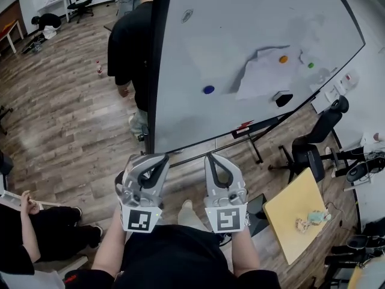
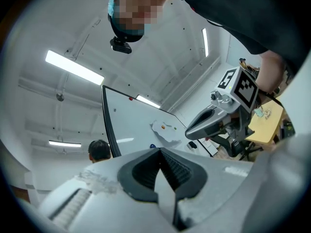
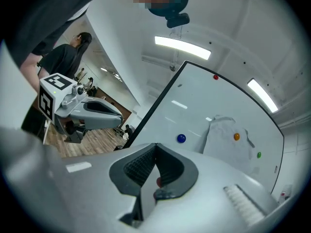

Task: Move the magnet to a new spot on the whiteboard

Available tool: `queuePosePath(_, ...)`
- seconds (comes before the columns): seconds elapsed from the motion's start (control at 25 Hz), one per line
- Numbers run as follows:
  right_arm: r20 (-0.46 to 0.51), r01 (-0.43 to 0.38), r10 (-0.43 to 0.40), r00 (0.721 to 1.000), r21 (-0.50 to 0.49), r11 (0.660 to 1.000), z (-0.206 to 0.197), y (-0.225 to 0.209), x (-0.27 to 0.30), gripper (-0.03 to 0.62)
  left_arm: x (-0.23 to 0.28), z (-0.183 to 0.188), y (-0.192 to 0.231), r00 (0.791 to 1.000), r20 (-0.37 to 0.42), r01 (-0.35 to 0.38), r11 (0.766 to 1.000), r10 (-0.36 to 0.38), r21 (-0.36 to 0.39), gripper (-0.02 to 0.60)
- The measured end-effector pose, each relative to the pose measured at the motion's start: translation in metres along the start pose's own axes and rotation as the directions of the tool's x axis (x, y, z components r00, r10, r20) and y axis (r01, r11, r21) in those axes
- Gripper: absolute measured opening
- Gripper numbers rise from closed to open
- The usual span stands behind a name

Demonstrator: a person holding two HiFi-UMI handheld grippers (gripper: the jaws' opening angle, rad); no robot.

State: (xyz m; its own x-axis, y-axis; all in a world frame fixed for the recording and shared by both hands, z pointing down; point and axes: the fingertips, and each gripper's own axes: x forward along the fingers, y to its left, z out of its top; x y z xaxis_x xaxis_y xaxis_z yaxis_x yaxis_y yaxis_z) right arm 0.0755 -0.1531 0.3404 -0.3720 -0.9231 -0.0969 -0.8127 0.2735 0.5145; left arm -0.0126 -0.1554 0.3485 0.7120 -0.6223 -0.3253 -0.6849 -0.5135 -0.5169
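While left tool [image 1: 157, 160] and right tool [image 1: 212, 160] hang short of whiteboard [image 1: 240, 29], both with jaws together, four magnets sit on it: blue [image 1: 209, 90], orange [image 1: 283, 59] on one paper sheet [image 1: 261, 80], green [image 1: 311, 65], red [image 3: 215, 76] by top edge.

Head camera looks steeply down past left gripper [image 1: 161, 160] and right gripper [image 1: 212, 160] to a distant whiteboard [image 1: 240, 17]; each gripper camera angles upward along its jaws, close; all share the board, probably its blue magnet [image 3: 181, 138]
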Motion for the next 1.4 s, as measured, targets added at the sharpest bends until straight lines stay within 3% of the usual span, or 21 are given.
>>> queuePosePath(0.36,0.037,0.01,-0.007,0.999,-0.089,0.996,0.018,-0.03,0.02,0.003,0.01,-0.002,-0.002,1.0,0.013,0.004,1.0,-0.004,-0.007,0.002)
queuePosePath(0.6,-0.026,0.022,-0.023,0.999,-0.047,0.999,0.007,-0.056,0.045,0.003,0.024,0.005,0.018,1.0,0.016,-0.016,0.999,0.016,0.042,0.002)
queuePosePath(0.88,0.012,0.009,-0.008,1.0,-0.069,0.998,0.012,-0.068,0.07,0.003,0.039,0.0,0.025,0.999,0.013,-0.035,0.998,0.034,0.054,0.002)
queuePosePath(1.04,-0.065,-0.011,0.006,0.998,-0.065,0.998,0.001,-0.073,0.081,0.003,0.047,-0.001,0.028,0.999,0.015,-0.039,0.997,0.039,0.062,0.002)
queuePosePath(1.2,-0.083,-0.032,0.024,0.996,-0.093,0.995,-0.002,-0.077,0.094,0.005,0.052,-0.003,0.031,0.999,0.013,-0.053,0.997,0.053,0.062,0.002)
queuePosePath(1.28,-0.098,-0.055,0.045,0.994,-0.095,0.994,-0.006,-0.076,0.1,0.057,0.054,-0.006,0.033,0.998,0.011,-0.059,0.996,0.058,0.062,0.002)
queuePosePath(1.4,-0.106,-0.073,0.062,0.992,-0.1,0.992,-0.01,-0.074,0.109,0.066,0.057,-0.01,0.035,0.998,0.009,-0.065,0.996,0.065,0.058,0.002)
